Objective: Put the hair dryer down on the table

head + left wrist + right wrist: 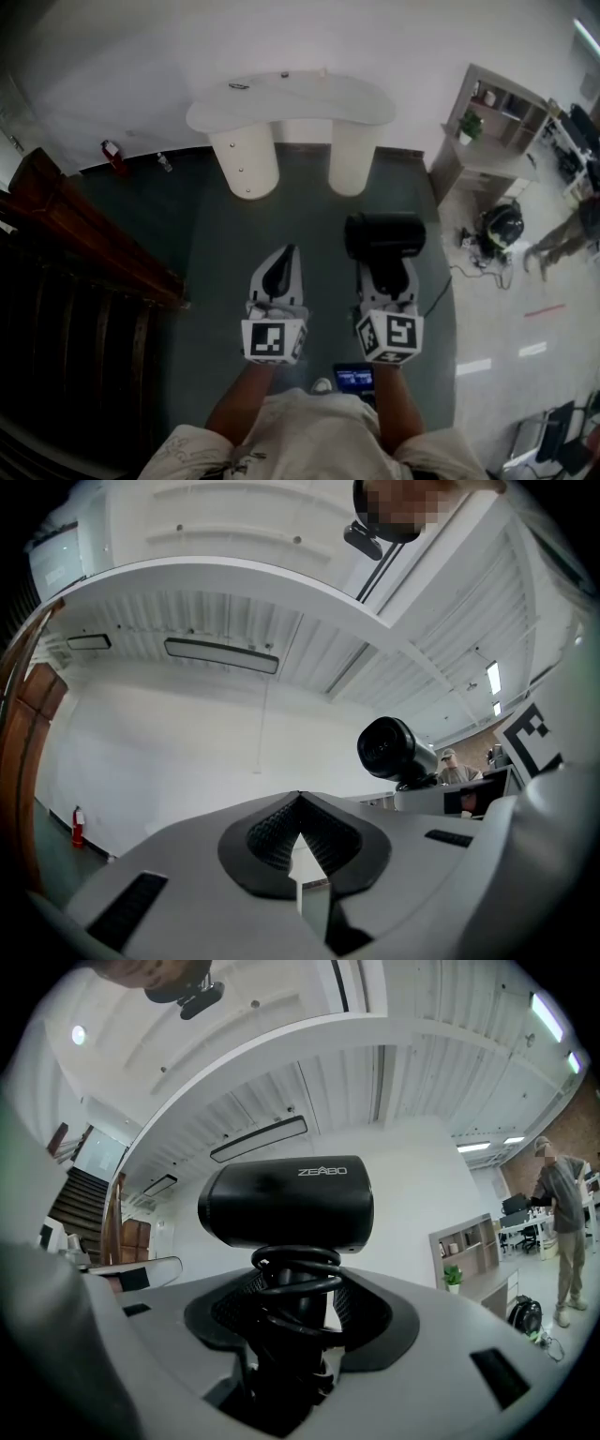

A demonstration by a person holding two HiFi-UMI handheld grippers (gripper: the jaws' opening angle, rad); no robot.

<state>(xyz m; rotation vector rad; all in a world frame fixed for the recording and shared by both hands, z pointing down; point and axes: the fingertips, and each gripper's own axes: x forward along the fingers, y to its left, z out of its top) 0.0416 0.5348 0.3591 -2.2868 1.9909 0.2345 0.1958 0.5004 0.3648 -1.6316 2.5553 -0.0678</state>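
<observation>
Two forearms reach out from a pale, creased shirt at the near edge of the head view, each ending in a marker cube printed with black-and-white squares. Beyond the cubes extend two smooth grey-white plastic grippers, side by side and apart. The left gripper [286,257] is empty, its ribbed black pads [272,834] meeting at the tips. The right gripper [385,266] stands wide, its jaws clamped on the handle of the hair dryer [286,1202]. This is a matte black, stubby cylinder lying crosswise above the jaws, with a glossy coiled cord [295,1283] looped round the handle. The dryer hangs in the air over the dark, smooth floor [309,216], well short of the table [291,105]. The table has a white kidney-shaped top on two round white pedestals and stands against a plain white wall.
</observation>
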